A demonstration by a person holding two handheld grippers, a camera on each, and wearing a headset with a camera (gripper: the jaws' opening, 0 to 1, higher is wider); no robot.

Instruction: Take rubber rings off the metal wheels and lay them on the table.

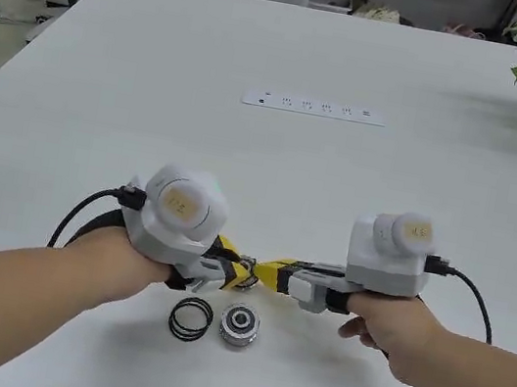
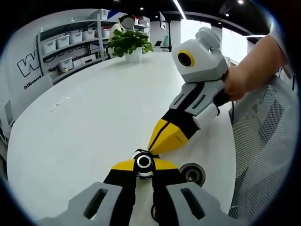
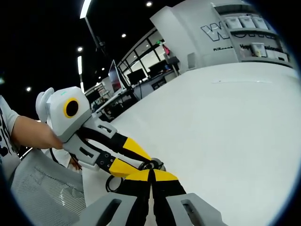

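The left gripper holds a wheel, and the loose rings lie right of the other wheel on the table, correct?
No: the head view shows the rings lying left of the other wheel on the table. The left gripper does hold a wheel.

Head view looks down over the counter (image 1: 157, 87); the 2 gripper views face each other closely, sharing the wheel (image 2: 144, 162).

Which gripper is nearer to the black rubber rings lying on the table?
Left. The left gripper is just behind the rubber rings; the right gripper reaches in from beyond the loose metal wheel.
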